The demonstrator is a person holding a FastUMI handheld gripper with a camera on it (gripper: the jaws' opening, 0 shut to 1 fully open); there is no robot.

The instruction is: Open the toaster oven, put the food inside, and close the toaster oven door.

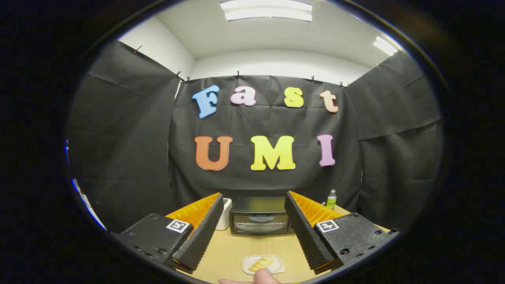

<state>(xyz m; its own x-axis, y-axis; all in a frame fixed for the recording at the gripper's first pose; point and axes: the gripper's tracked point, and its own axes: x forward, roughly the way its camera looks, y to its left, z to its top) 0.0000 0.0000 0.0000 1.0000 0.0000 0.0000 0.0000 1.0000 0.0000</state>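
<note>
A black toaster oven (259,221) stands at the far end of the wooden table (229,252), its glass door closed. It sits beyond and between my two fingers. A piece of golden bread (262,263) lies on a small white plate (276,269) on the table, below and between the fingers, nearer than the oven. My gripper (253,205) is open, held above the table, with nothing between its fingers. A person's fingertip (263,277) shows just in front of the plate.
A white container (224,215) stands just left of the oven, partly behind my left finger. A small green bottle (331,199) stands to the right of the oven near the black cloth wall. Bare tabletop lies between plate and oven.
</note>
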